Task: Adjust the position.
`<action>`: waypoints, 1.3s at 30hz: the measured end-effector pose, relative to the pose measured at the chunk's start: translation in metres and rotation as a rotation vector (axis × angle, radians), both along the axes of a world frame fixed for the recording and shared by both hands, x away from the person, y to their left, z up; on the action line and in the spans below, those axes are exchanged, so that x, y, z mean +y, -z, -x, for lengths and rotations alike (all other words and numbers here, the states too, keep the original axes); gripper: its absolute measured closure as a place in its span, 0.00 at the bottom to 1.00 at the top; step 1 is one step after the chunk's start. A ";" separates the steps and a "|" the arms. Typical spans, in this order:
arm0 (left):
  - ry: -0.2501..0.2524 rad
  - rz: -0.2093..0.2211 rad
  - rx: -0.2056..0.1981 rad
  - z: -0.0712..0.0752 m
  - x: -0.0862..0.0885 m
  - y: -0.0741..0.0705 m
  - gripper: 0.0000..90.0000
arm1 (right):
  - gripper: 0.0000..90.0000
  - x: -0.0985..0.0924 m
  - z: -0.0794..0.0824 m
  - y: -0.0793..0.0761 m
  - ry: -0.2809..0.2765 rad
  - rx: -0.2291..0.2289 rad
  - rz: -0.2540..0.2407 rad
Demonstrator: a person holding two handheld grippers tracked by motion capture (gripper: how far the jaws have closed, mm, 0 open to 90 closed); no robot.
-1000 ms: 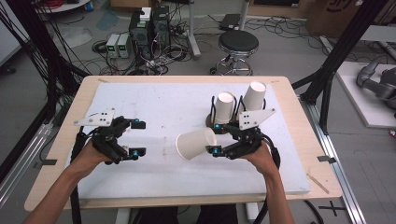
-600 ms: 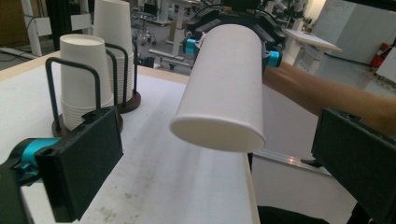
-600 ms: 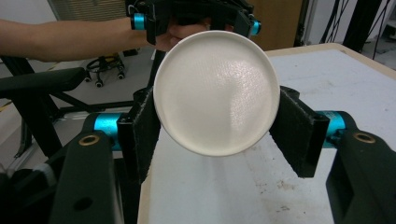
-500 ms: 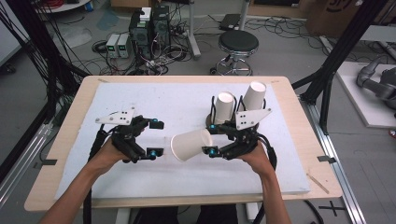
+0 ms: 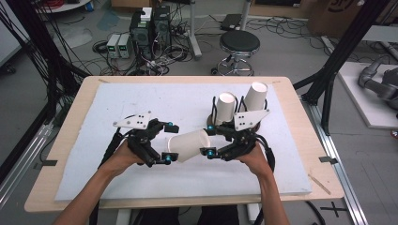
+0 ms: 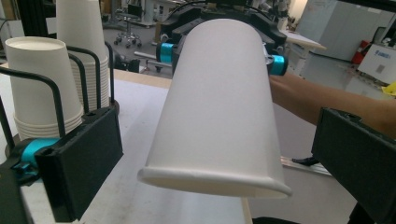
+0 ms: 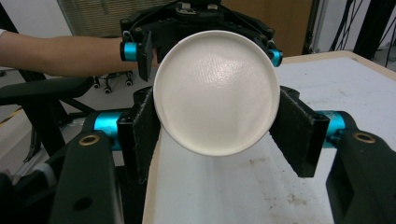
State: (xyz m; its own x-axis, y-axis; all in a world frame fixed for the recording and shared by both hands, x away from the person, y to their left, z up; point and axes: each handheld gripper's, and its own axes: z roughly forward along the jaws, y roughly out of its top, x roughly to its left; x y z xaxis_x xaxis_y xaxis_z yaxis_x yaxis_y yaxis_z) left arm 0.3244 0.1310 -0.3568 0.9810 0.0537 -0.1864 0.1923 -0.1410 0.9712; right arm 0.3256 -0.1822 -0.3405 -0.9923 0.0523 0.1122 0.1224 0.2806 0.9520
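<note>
a single white paper cup (image 5: 188, 146) is held on its side, clamped at its base by the right gripper (image 5: 209, 140), its rim presented between the spread jaws of the left gripper (image 5: 168, 142), seemingly for a handover, with the cup stacks (image 5: 225, 108) beyond.

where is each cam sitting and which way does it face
High view: above the person's side, looking forward and down at the table; both forearms enter from below.
Left gripper view: on the left gripper, facing the cup's rim; open jaws.
Right gripper view: on the right gripper, facing the cup's base; jaws clamp it.
Shared: the paper cup and cup stacks.
</note>
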 end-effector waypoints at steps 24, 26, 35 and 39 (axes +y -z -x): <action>0.015 -0.032 0.008 -0.003 -0.022 0.007 0.02 | 0.41 0.006 0.001 0.001 -0.029 0.003 -0.026; 0.023 -0.038 0.010 -0.002 -0.022 0.008 0.02 | 0.41 0.006 0.001 0.001 -0.030 0.003 -0.025; 0.025 -0.046 0.011 -0.001 -0.020 0.011 0.02 | 0.41 0.005 0.002 0.000 -0.028 -0.003 -0.037; 0.039 -0.050 0.005 0.000 -0.021 0.011 0.05 | 0.41 0.005 0.002 0.002 -0.028 0.001 -0.034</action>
State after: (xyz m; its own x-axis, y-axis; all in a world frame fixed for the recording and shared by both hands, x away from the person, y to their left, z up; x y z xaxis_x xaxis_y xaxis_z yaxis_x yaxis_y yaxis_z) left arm 0.3246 0.1096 -0.3677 0.9816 0.0245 -0.1892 0.1903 -0.1973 0.9617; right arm 0.3239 -0.1768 -0.3420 -0.9932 0.0208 0.1145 0.1160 0.2519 0.9608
